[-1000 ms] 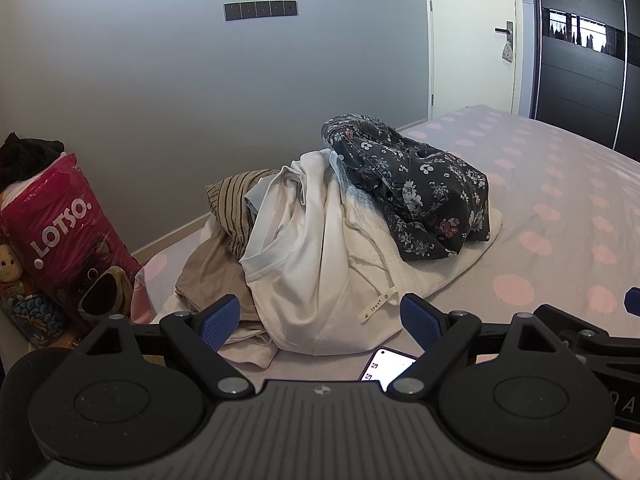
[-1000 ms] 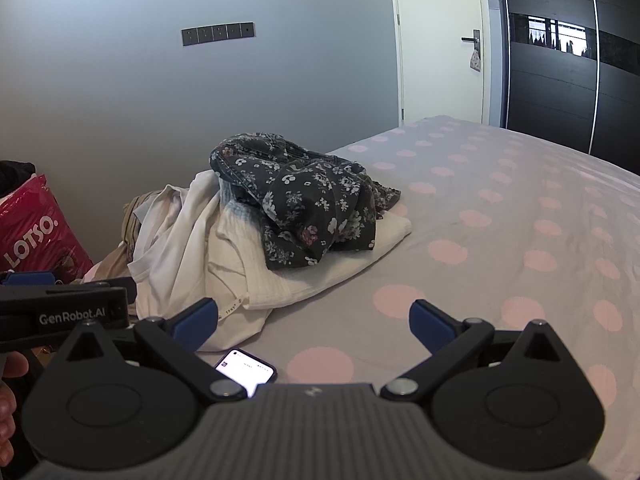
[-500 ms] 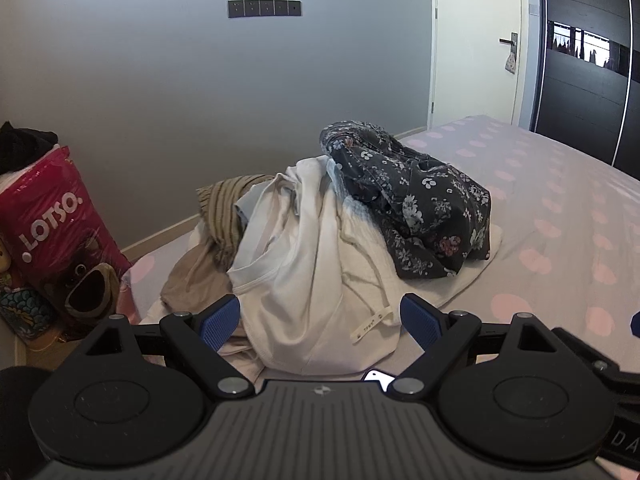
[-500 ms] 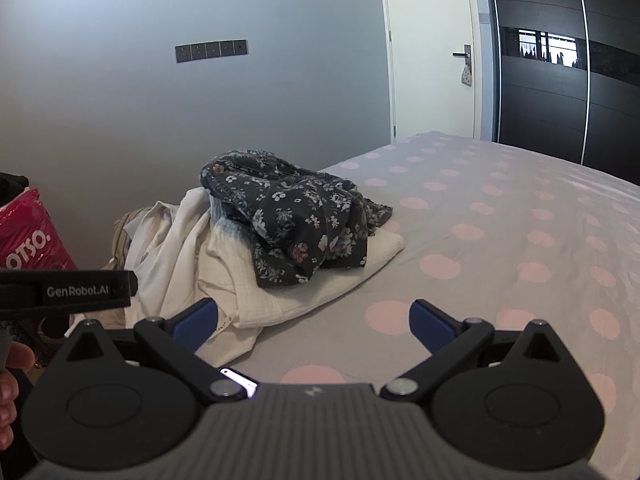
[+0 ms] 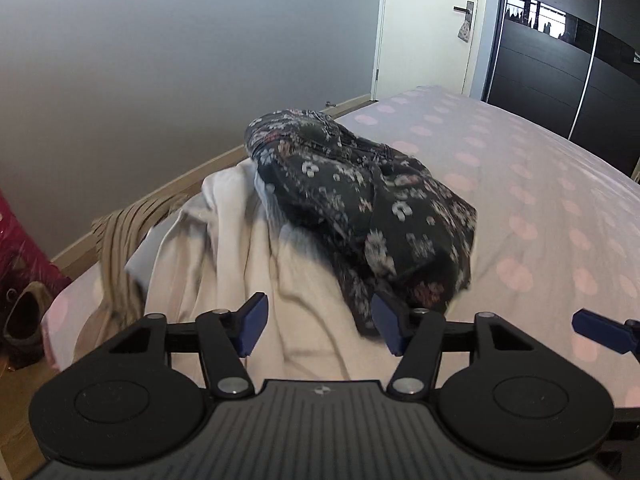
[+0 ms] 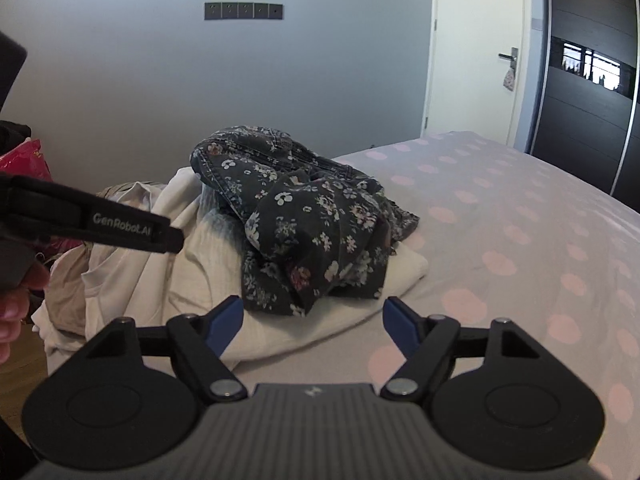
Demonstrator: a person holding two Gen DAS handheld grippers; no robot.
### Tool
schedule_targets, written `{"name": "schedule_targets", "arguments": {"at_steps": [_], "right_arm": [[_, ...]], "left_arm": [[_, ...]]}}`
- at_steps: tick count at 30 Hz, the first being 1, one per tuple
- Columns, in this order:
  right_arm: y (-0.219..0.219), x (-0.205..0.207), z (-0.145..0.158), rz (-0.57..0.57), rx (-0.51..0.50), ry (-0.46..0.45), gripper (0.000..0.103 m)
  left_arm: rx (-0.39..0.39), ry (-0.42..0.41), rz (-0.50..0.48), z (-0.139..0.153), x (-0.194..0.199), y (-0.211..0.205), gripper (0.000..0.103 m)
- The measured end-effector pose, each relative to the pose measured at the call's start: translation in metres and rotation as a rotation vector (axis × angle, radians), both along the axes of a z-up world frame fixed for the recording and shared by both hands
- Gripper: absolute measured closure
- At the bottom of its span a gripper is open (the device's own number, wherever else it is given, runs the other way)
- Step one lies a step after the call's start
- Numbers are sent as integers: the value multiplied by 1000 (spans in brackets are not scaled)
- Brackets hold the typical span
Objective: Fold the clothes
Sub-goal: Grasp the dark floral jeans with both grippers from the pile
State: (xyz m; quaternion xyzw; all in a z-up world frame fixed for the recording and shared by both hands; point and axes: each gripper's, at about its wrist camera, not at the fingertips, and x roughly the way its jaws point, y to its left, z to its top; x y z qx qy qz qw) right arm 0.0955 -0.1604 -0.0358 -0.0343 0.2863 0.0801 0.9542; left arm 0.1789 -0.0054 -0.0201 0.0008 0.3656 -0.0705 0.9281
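- Left wrist view: my left gripper [image 5: 318, 326] has its jaws spread and empty, hovering over the white garment [image 5: 248, 264]; the dark floral garment [image 5: 360, 204] lies on top of that pile on the bed [image 5: 540, 184]
- Right wrist view: my right gripper [image 6: 312, 322] is likewise released, holding nothing, just before the floral garment's hem

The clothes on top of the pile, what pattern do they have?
Dark fabric with small pale flowers, the top garment; clearest in the right wrist view.
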Motion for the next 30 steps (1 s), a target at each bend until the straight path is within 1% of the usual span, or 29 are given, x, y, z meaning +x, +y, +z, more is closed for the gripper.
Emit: {"name": "schedule_targets", "arguments": {"at_steps": [1, 3, 4, 5, 7, 8, 10, 11, 12, 13, 14, 15, 17, 19, 21, 23, 24, 27, 30], "right_arm": [[2, 10, -2, 4, -10, 4, 28], [5, 32, -9, 10, -36, 13, 30], [6, 42, -12, 8, -44, 18, 30], [7, 52, -16, 6, -44, 23, 31], [9, 70, -24, 11, -33, 40, 35], [10, 78, -28, 16, -32, 45, 39], [13, 93, -35, 23, -37, 54, 40], [14, 100, -38, 24, -41, 57, 41], [14, 106, -40, 23, -40, 60, 45], [15, 113, -42, 20, -36, 69, 49], [15, 118, -44, 12, -30, 84, 64], [14, 123, -46, 4, -24, 99, 83], [10, 126, -46, -2, 21, 112, 100], [6, 123, -40, -21, 20, 98, 101], [1, 113, -28, -39, -17, 54, 101], [-4, 102, -15, -58, -55, 10, 101], [-8, 96, -7, -10, -73, -12, 101], [-23, 72, 21, -40, -91, -61, 102], [-38, 41, 51, -92, -141, -130, 102]], "left_arm": [[-17, 6, -4, -3, 12, 0, 52], [-60, 31, -20, -10, 36, 1, 68], [-82, 44, -28, -14, 48, 2, 71], [-99, 54, -33, -18, 59, 2, 73], [-110, 60, -24, -25, 72, 2, 73], [-115, 64, -19, -29, 79, 1, 73], [-126, 71, -10, -36, 92, 1, 73], [-131, 74, -6, -40, 99, 0, 74], [-138, 80, -3, -44, 106, 0, 78], [-151, 92, -7, -46, 110, 0, 80], [-167, 96, -17, -46, 113, 1, 84], [-184, 100, -27, -46, 116, 3, 85], [-212, 102, -48, -45, 118, 5, 89], [-215, 66, -82, -33, 105, 1, 96], [-219, 30, -115, -20, 93, -3, 102], [-222, -6, -149, -7, 80, -7, 102], [-223, -24, -166, -1, 74, -9, 102], [-228, -78, -216, 18, 55, -15, 103], [-232, -132, -266, 37, 36, -21, 103]]}}
